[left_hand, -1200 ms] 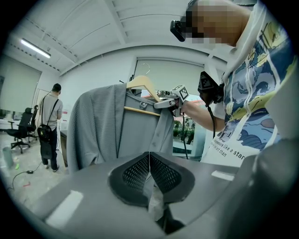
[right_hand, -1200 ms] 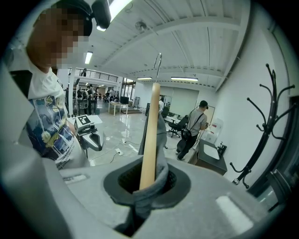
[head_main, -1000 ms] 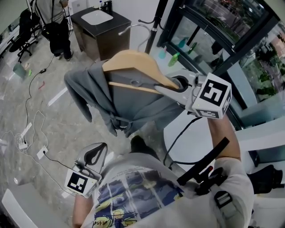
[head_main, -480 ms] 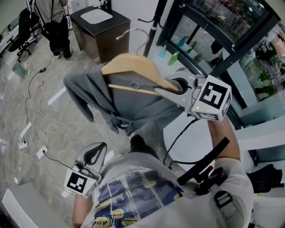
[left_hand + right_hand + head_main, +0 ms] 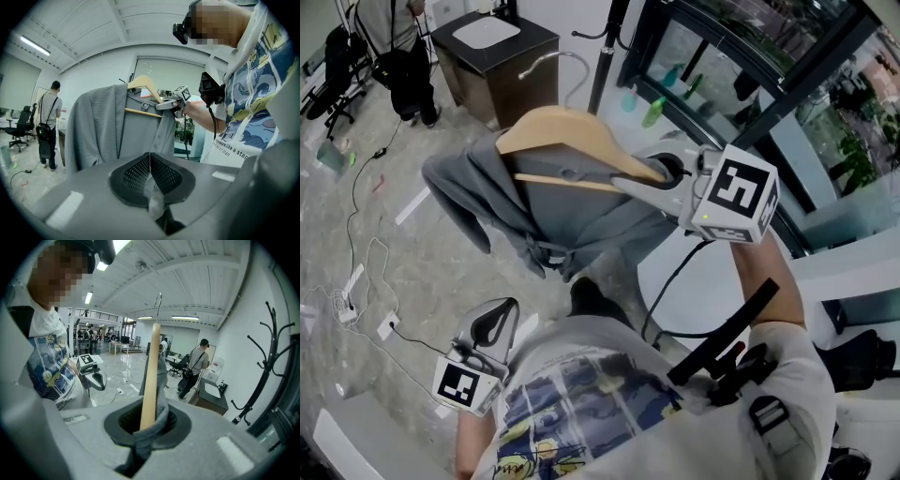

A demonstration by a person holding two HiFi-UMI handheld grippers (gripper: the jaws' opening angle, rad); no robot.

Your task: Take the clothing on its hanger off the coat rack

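Observation:
A grey garment (image 5: 534, 202) hangs on a wooden hanger (image 5: 572, 139) with a metal hook (image 5: 548, 64). My right gripper (image 5: 661, 178) is shut on the hanger's end together with a fold of the cloth, seen up close as hanger (image 5: 151, 376) and cloth (image 5: 161, 380). The hook hangs free, apart from the black coat rack (image 5: 605, 52), which stands to the right as coat rack (image 5: 265, 366). My left gripper (image 5: 492, 328) is low by my body, shut and empty, with its jaws (image 5: 150, 157) pointing at the garment (image 5: 103, 129).
A dark cabinet with a white basin (image 5: 492, 42) stands behind the garment. A person (image 5: 394, 47) stands beside it, near an office chair (image 5: 328, 66). Cables and a power strip (image 5: 352, 295) lie on the floor at left. A glass wall (image 5: 741, 84) is at right.
The whole head view has drifted a little. The hanger and garment stay in my right gripper, clear of the rack. My left gripper has not moved.

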